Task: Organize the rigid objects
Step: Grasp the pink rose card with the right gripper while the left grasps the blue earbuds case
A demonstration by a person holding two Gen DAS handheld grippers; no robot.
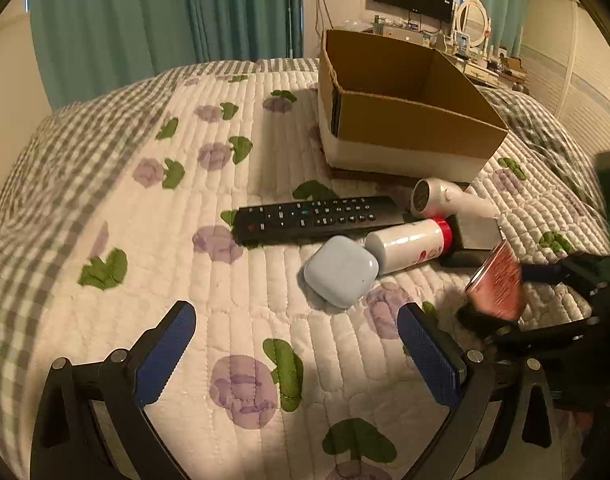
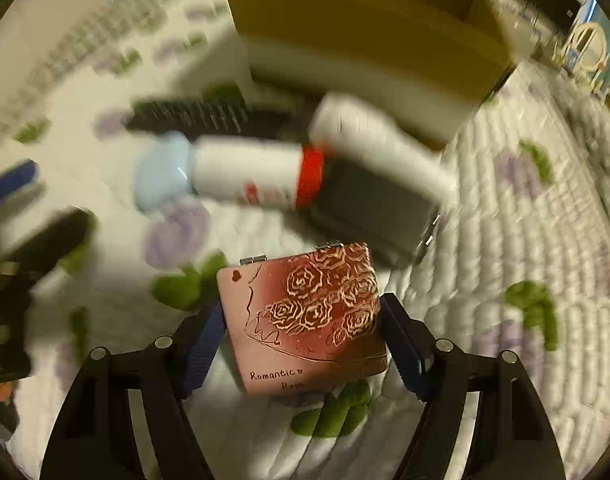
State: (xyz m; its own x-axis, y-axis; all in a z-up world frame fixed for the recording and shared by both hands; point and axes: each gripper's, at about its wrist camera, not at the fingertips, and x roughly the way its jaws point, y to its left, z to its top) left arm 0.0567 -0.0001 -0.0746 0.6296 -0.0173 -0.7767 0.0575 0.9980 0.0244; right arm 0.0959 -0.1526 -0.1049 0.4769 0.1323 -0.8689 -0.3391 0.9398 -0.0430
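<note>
The bed (image 1: 153,240) with the purple-flower quilt fills most of the left wrist view, and everything sits on it. Upper right of centre in that view is the open cardboard box (image 1: 405,120), which looks empty from here, so my guess is that's where all the loose stuff is meant to go.

Just in front of the box, middle of the frame, there's a little pile: a black remote (image 1: 317,216) lying flat, a small silver hair dryer (image 1: 445,198) right by the box wall, a dark grey block (image 1: 477,234) under its handle, a white bottle with a red band (image 1: 409,244) on its side, and a pale blue earbud case (image 1: 341,270) touching the bottle's end. All bunched close to the box, handy for short trips.

The pink rose tin (image 2: 305,320) is the thing in hand. The right tongs (image 2: 301,332) are clamped on its two side edges, lower centre of the right wrist view, holding it lid-up and flat, which probably keeps the hinged lid from flopping open. The background is blurred, so it's likely in motion.

The left tongs (image 1: 297,340) are spread wide with nothing between them, hovering above the quilt at the bottom of their view, pointing toward the earbud case.
</note>
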